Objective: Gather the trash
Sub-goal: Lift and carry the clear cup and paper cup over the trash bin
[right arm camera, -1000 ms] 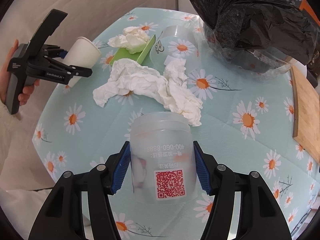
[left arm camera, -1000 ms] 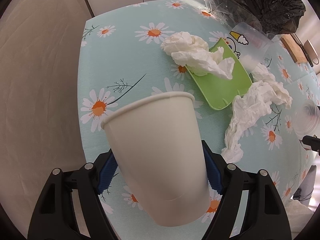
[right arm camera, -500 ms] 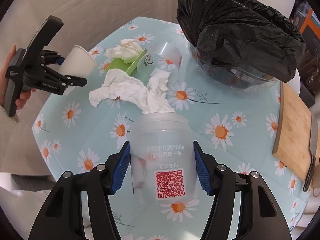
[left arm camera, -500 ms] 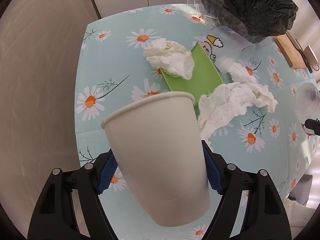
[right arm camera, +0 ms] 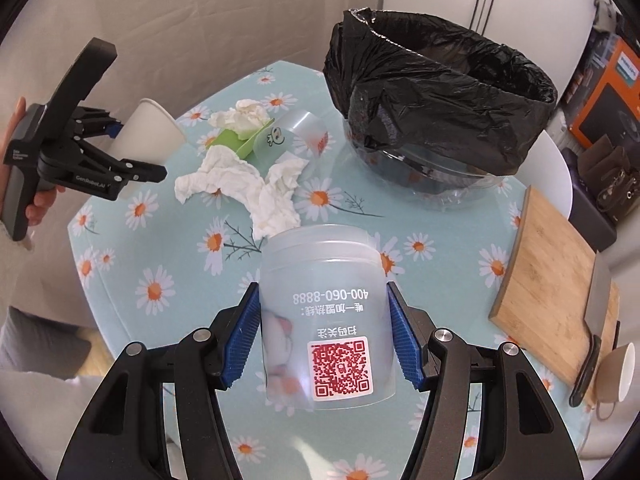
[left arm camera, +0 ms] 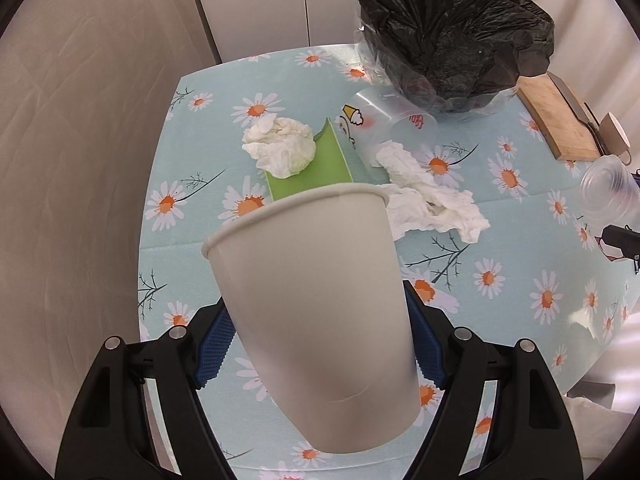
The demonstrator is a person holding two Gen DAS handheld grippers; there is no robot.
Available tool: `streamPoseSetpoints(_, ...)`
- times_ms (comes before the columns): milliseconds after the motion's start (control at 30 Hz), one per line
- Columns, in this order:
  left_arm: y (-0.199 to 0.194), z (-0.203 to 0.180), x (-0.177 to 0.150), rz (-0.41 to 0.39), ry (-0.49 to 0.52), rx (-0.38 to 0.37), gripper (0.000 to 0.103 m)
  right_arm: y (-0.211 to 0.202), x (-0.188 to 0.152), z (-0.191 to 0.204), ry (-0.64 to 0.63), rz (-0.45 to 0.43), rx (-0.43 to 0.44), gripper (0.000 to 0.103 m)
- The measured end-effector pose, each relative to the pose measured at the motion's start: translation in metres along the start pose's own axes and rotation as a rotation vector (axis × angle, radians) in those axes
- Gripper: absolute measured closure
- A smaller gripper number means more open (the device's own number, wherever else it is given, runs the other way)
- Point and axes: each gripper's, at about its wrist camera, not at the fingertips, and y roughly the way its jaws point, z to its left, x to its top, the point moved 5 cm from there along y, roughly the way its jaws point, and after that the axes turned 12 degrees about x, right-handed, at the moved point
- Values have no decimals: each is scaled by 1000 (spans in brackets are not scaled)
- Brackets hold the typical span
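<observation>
Paper cup [left arm camera: 316, 320] sits clamped in my left hand-held gripper [left arm camera: 320, 344] above the table [left arm camera: 520, 320]; my right hand-held gripper [right arm camera: 324, 340] grips a frosted plastic cup [right arm camera: 324, 320], near the black-lined bin [right arm camera: 436, 112].

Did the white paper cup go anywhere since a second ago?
Yes. The paper cup, held in the left gripper, has lifted higher above the table toward the black trash bag.

The left tool [left arm camera: 320, 350] points steeply down, its blue pads [left arm camera: 214, 346] pressed on either side of a white paper cup [left arm camera: 316, 304]. The right tool [right arm camera: 322, 344] tilts down too, pads [right arm camera: 242, 338] clamped on a frosted plastic cup [right arm camera: 326, 320]. A hand [right arm camera: 38, 204] grips the left tool's handle at far left.
</observation>
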Motion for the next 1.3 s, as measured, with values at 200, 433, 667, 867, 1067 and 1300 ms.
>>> streamPoseSetpoints(200,-18,-21,-7,-21,-12,23,27,-25,-10,-6,-35,-47,7,46)
streamPoseSetpoints(433,-38,-36,-9,-36,-47,15,27,-44,-20,-16,-65,-75,6,46)
streamPoseSetpoints(667,-63,-46,3,-62,-54,-38,27,-63,-14,-26,-84,-119,-2,46)
streamPoseSetpoints(867,-80,-53,25,-116,-25,-94,27,-73,2,-34,-125,-148,-38,46)
streamPoseSetpoints(1067,-94,-58,58,-175,1,-162,27,-89,25,-46,-142,-208,-81,46)
streamPoseSetpoints(1300,-109,-60,102,-238,54,-199,27,-109,61,-67,-141,-299,-96,46)
